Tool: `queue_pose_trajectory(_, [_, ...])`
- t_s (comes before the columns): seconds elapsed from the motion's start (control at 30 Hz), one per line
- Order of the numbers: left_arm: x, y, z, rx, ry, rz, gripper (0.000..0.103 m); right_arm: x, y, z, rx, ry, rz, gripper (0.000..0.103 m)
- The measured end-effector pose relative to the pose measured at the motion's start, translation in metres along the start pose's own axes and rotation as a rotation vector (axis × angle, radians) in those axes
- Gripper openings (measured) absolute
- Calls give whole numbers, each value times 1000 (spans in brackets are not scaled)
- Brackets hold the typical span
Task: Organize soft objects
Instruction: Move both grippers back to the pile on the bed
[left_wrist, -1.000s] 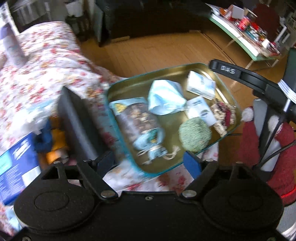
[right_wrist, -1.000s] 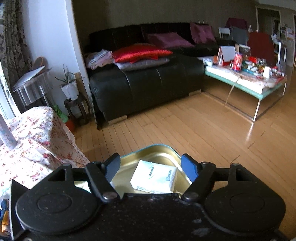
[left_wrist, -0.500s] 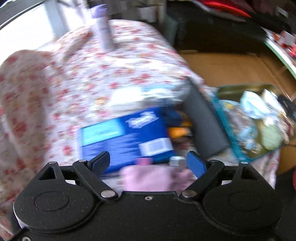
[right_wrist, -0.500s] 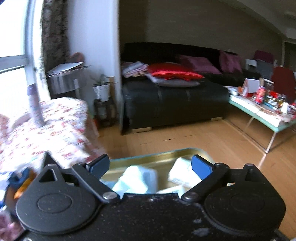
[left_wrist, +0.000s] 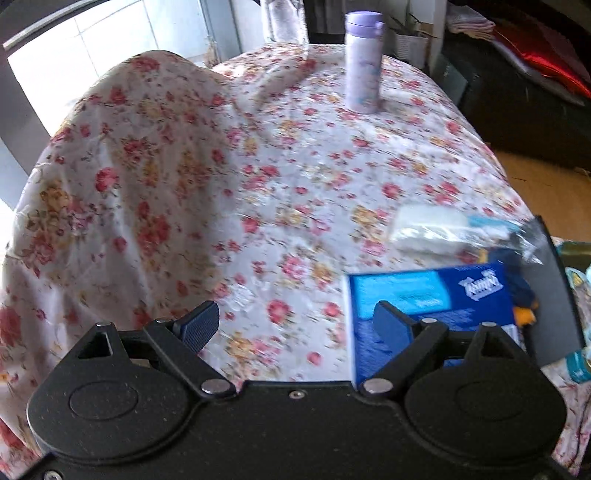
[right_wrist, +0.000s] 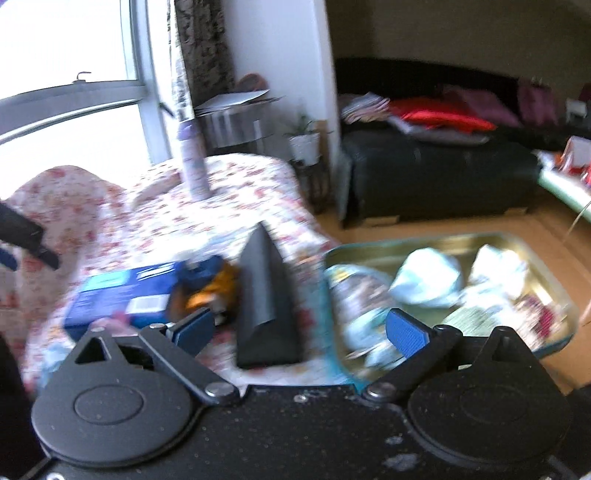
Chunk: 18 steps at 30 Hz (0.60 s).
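A gold tin tray (right_wrist: 509, 242) at the table's right edge holds several soft items, among them a pale blue crumpled pack (right_wrist: 424, 280). A blue tissue pack (left_wrist: 424, 299) lies on the floral tablecloth (left_wrist: 258, 177), also in the right wrist view (right_wrist: 118, 295). A clear bag of white pads (left_wrist: 443, 230) lies behind it. A blue and orange soft toy (right_wrist: 210, 280) sits between the tissue pack and a black wedge (right_wrist: 264, 295). My left gripper (left_wrist: 295, 325) is open and empty over the cloth, left of the tissue pack. My right gripper (right_wrist: 299, 328) is open and empty over the wedge.
A lilac bottle (left_wrist: 362, 62) stands at the table's far side. A cloth-covered hump (left_wrist: 140, 122) rises at the left. A black sofa (right_wrist: 443, 170) and wooden floor (right_wrist: 480, 225) lie beyond the table's right edge.
Both grippers have swung left, away from the tray. The left view now faces the open tablecloth; the right view now takes in the wedge, toy and tissue pack. Both stay open.
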<state>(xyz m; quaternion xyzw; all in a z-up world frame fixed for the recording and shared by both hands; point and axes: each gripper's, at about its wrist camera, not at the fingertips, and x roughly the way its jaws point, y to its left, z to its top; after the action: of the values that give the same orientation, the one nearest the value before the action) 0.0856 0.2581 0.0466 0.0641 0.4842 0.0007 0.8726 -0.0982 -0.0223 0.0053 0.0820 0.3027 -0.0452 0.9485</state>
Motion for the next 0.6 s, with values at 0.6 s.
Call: queue_pose_trajectory(0.6, [3, -66, 40, 163, -38, -76, 90, 38, 99, -23, -240, 81, 193, 100])
